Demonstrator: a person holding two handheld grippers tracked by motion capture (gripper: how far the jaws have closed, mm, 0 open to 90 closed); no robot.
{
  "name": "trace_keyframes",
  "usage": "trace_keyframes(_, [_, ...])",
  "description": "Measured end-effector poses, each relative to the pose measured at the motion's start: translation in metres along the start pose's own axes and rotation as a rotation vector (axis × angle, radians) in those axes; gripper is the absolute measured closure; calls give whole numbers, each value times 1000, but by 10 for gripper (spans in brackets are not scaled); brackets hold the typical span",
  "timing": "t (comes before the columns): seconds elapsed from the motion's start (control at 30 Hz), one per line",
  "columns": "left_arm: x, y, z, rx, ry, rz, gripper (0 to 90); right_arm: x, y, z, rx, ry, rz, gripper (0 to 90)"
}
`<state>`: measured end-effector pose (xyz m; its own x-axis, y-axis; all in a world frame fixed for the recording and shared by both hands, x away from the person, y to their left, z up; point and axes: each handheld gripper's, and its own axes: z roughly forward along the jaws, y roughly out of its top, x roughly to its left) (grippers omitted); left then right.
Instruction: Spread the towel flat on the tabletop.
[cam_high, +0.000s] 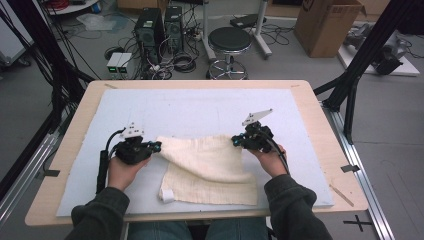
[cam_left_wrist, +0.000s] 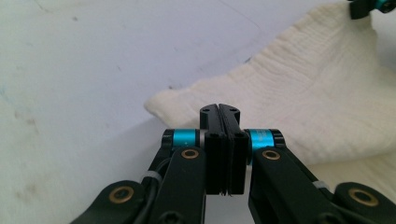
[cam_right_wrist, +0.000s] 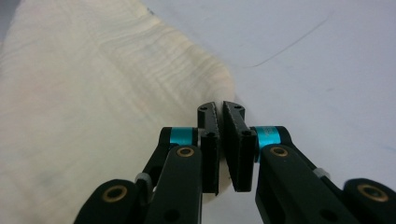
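A cream towel (cam_high: 210, 165) lies folded on the pale blue mat (cam_high: 200, 107), near its front. My left gripper (cam_high: 158, 145) is at the towel's upper left corner and my right gripper (cam_high: 235, 142) at its upper right corner, with the top layer stretched between them. In the left gripper view the left gripper (cam_left_wrist: 219, 108) has its jaws pressed together at the edge of the towel (cam_left_wrist: 317, 93), whose corner casts a shadow on the mat. In the right gripper view the right gripper (cam_right_wrist: 220, 106) has its jaws almost touching at the rounded corner of the towel (cam_right_wrist: 93, 93).
The mat covers most of a wooden table (cam_high: 312, 107), with bare mat behind and beside the towel. On the floor beyond stand a black stool (cam_high: 229, 42), computer towers (cam_high: 150, 27) with cables and a cardboard box (cam_high: 325, 25). Black frame posts (cam_high: 357, 65) rise at the right.
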<state>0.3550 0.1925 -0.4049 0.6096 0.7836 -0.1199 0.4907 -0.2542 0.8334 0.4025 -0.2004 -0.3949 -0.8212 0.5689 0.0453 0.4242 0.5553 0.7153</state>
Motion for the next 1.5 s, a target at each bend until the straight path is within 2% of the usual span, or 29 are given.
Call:
trace_keyframes(0.07, [7, 16, 14, -39, 35, -17, 886, -13, 7, -3, -7, -37, 4, 854])
trace_keyframes(0.13, [17, 35, 31, -87, 73, -58, 883, -31, 16, -4, -15, -99, 24, 839])
trace_keyframes(0.17, [20, 43, 40, -103, 125, -63, 832, -42, 21, -4, -35, -154, 40, 749])
trace_keyframes(0.2, [22, 49, 48, -90, 165, -82, 684, -51, 24, -4, -48, -210, 70, 678])
trace_keyframes(0.23, [25, 52, 52, -79, 152, -108, 621, -60, 26, -4, -61, -230, 98, 643])
trace_keyframes(0.27, [26, 51, 55, -79, 134, -119, 625, -66, 25, -5, -71, -227, 129, 635])
trace_keyframes(0.37, [23, 42, 54, -14, 122, -49, 629, -68, 18, -6, -66, -179, 153, 611])
trace_keyframes(0.43, [22, 35, 48, 3, 110, -43, 625, -63, 12, -6, -56, -158, 120, 603])
trace_keyframes(0.47, [21, 31, 42, -1, 95, -34, 622, -59, 9, -8, -54, -136, 122, 590])
trace_keyframes(0.5, [18, 27, 37, -4, 81, -23, 622, -55, 5, -9, -72, -109, 113, 588])
trace_keyframes(0.53, [15, 23, 31, -5, 65, -7, 621, -49, 2, -10, -77, -84, 104, 578])
trace_keyframes(0.6, [8, 15, 20, 4, 26, 29, 613, -37, 0, -12, -42, -25, 91, 545])
trace_keyframes(0.63, [4, 10, 13, 4, 14, 54, 603, -30, -1, -14, -43, -3, 70, 546])
trace_keyframes(0.7, [-5, 3, 0, 10, -14, 90, 588, -13, -6, -19, -83, -2, 12, 547])
trace_keyframes(0.77, [-14, -6, -12, -5, -49, 111, 579, 1, -12, -23, -89, 34, -3, 540])
trace_keyframes(0.83, [-21, -14, -22, 5, -76, 147, 567, 14, -19, -27, -95, 52, -25, 534])
trace_keyframes(0.87, [-25, -19, -25, -1, -94, 147, 560, 19, -23, -29, -103, 62, -46, 531])
trace_keyframes(0.97, [-33, -31, -35, 19, -128, 183, 540, 32, -37, -32, -109, 111, -60, 517])
trace_keyframes(1.0, [-34, -36, -38, 14, -144, 183, 535, 36, -43, -33, -109, 123, -71, 515])
trace_keyframes(1.13, [-39, -52, -44, 27, -200, 183, 517, 50, -64, -34, -84, 168, -103, 511])
trace_keyframes(1.23, [-42, -62, -44, 55, -225, 215, 505, 55, -75, -33, -61, 197, -114, 512])
trace_keyframes(1.4, [-45, -67, -39, 107, -253, 238, 526, 60, -84, -30, -21, 216, -140, 520])
trace_keyframes(1.5, [-45, -70, -35, 139, -281, 233, 571, 59, -87, -28, 6, 212, -136, 538])
